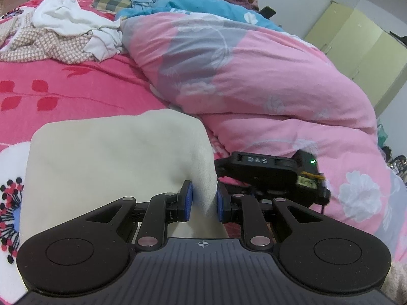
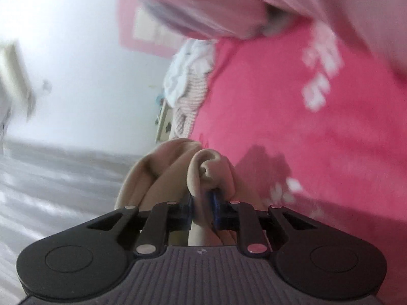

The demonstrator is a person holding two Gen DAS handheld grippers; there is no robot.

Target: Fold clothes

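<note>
My left gripper (image 1: 204, 200) pinches the near edge of the cream garment (image 1: 114, 157), spread on the pink bed (image 1: 76, 89) beside the quilt (image 1: 254, 76). My right gripper (image 2: 202, 209) clamps its bunched fabric.

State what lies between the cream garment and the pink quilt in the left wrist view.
The right gripper, a black device, lies between the cream garment and the pink quilt, in the left wrist view.
</note>
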